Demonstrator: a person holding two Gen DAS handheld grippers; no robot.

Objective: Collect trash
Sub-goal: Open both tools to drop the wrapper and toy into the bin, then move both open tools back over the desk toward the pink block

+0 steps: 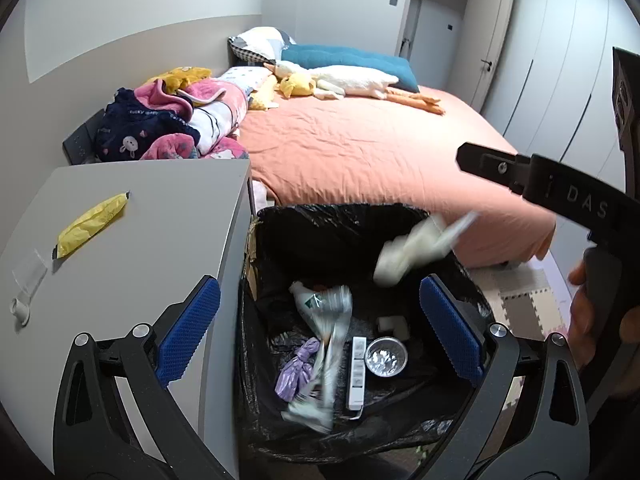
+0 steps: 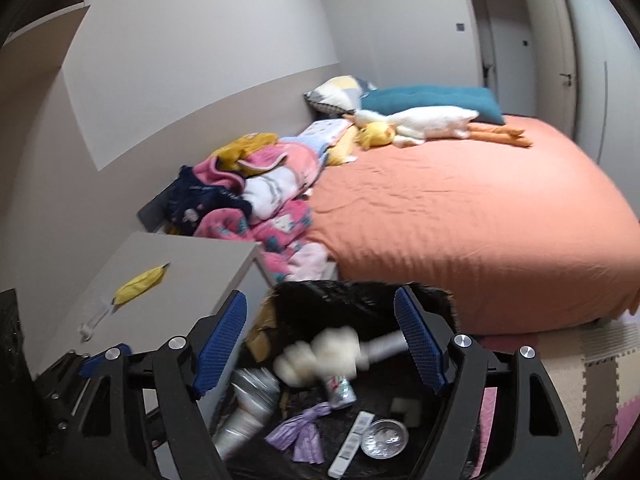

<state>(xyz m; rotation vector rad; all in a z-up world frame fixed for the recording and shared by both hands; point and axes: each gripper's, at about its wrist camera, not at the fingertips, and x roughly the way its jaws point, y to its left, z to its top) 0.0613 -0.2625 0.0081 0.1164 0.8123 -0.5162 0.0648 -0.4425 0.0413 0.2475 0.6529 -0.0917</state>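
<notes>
A bin lined with a black bag point(image 1: 320, 220) stands between a grey bedside table and the bed. Inside lie a crushed clear bottle point(image 1: 324, 300), a purple wrapper point(image 1: 298, 372), a white strip point(image 1: 356, 372) and a foil cup point(image 1: 386, 356). A blurred white crumpled wad point(image 1: 416, 248) is in mid-air over the bin; it also shows in the right wrist view point(image 2: 320, 356). My left gripper point(image 1: 320, 332) is open and empty above the bin. My right gripper point(image 2: 320, 344) is open above the bin point(image 2: 360, 296), and shows at the right of the left wrist view point(image 1: 560, 188). A yellow wrapper point(image 1: 90, 224) lies on the table.
The grey bedside table point(image 1: 160, 240) also holds a clear plastic piece point(image 1: 26, 284). The bed with an orange sheet point(image 1: 380, 152) carries a pile of clothes point(image 1: 172, 120), pillows and plush toys. Foam floor mats point(image 1: 524, 300) lie at the right. A door and wardrobes stand behind.
</notes>
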